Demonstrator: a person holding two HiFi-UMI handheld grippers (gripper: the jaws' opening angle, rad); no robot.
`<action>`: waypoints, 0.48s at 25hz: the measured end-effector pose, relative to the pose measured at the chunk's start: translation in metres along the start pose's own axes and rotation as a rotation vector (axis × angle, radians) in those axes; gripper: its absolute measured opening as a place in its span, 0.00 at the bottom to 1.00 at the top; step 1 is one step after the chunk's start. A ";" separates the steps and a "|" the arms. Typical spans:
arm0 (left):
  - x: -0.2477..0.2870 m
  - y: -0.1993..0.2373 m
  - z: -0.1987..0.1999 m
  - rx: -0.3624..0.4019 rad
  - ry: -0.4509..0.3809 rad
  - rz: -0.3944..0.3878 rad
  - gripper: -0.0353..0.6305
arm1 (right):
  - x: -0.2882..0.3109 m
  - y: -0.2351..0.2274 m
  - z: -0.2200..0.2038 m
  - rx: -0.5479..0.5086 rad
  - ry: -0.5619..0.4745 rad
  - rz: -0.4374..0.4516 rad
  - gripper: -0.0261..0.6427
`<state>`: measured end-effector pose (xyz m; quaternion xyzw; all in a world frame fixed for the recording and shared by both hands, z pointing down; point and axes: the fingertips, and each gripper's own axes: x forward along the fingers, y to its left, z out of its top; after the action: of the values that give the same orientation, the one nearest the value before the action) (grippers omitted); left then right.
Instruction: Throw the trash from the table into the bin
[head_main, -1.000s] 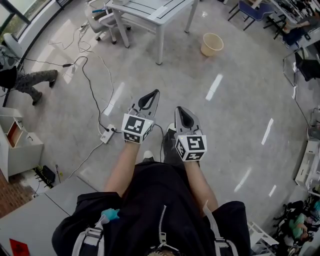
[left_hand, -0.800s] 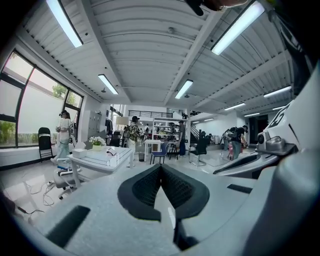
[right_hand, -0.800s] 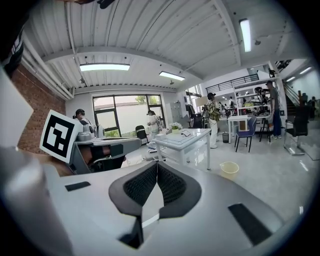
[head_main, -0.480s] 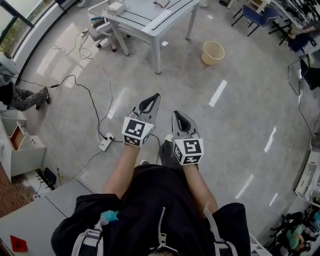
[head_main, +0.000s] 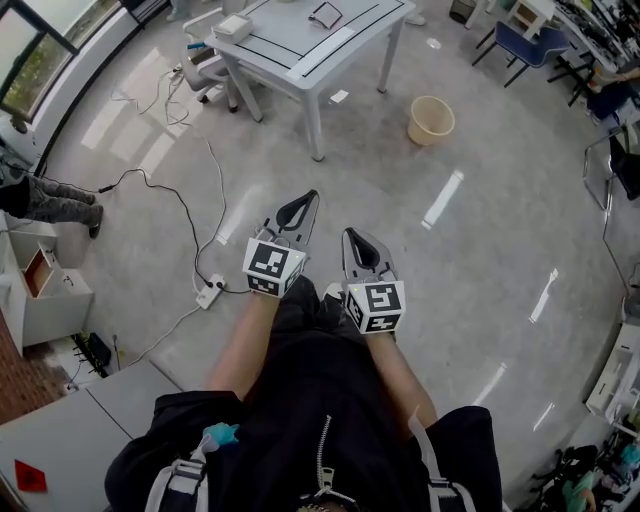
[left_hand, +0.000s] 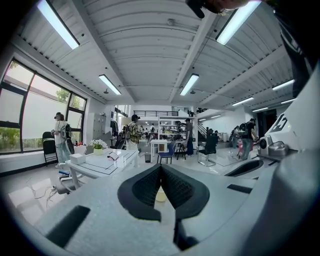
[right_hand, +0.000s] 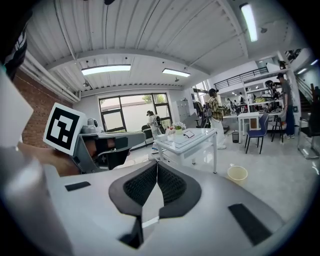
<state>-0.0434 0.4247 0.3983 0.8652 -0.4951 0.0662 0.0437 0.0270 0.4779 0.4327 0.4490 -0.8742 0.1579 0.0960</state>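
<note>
Facing table (head_main: 290, 45) (far edge cut off) | left claw (head_main: 314, 195) closed, empty | right claw (head_main: 347, 233) closed, empty

Your bare forearms (head_main: 243, 340) reaching forward side by side, your grey plastic left gripper (head_main: 304, 199) with black jaw pads, jaws pressed together and empty, your matching right gripper (head_main: 351, 238) just beside it, jaws likewise together, both tilted slightly downward

Your views are bright: ceiling strip lights (left_hand: 192, 84) streak glare across the glossy floor (head_main: 445, 197); edges bend, corners darken.
</note>
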 end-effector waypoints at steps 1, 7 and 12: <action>0.004 0.001 0.001 0.000 -0.001 0.002 0.06 | 0.003 -0.004 0.002 -0.001 0.000 0.001 0.06; 0.040 0.020 0.008 -0.011 -0.007 -0.001 0.06 | 0.035 -0.026 0.017 -0.005 0.013 0.000 0.06; 0.079 0.045 0.013 -0.015 -0.018 -0.015 0.06 | 0.071 -0.049 0.031 -0.016 0.021 -0.011 0.06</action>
<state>-0.0418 0.3323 0.3984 0.8691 -0.4895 0.0544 0.0460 0.0249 0.3861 0.4347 0.4515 -0.8718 0.1552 0.1099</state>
